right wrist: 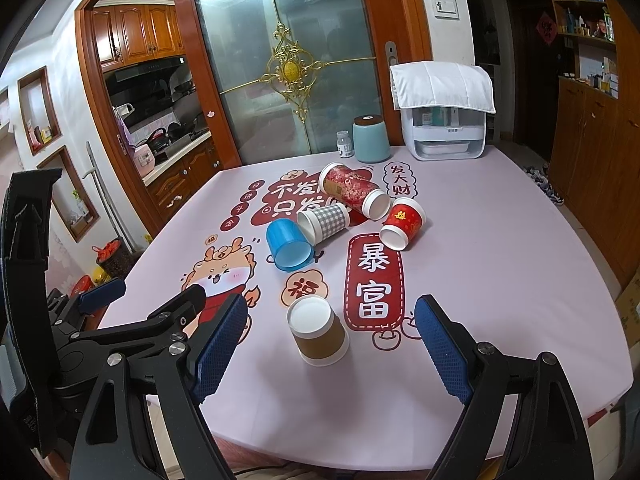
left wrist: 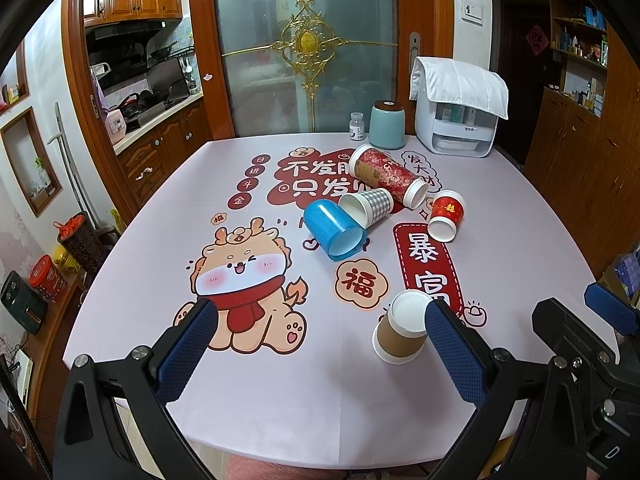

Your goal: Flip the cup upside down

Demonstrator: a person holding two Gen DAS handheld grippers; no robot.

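A brown-sleeved white paper cup (left wrist: 401, 330) (right wrist: 319, 330) stands upside down on the pink tablecloth (left wrist: 300, 392) near the front. Behind it lie a blue plastic cup (left wrist: 334, 230) (right wrist: 289, 245), a grey checked paper cup (left wrist: 368, 206) (right wrist: 325, 222), a tall red patterned cup (left wrist: 388, 176) (right wrist: 354, 192) and a small red cup (left wrist: 445, 214) (right wrist: 401, 222), all on their sides. My left gripper (left wrist: 320, 316) is open, with the brown cup just left of its right finger. My right gripper (right wrist: 330, 314) is open, with the brown cup between its fingers. Both hold nothing.
At the table's back stand a teal canister (left wrist: 386, 124) (right wrist: 371, 138), a small white bottle (left wrist: 356, 126) (right wrist: 344, 144) and a white appliance under a cloth (left wrist: 456, 112) (right wrist: 446, 120). The right gripper shows at the right edge of the left wrist view (left wrist: 592, 320).
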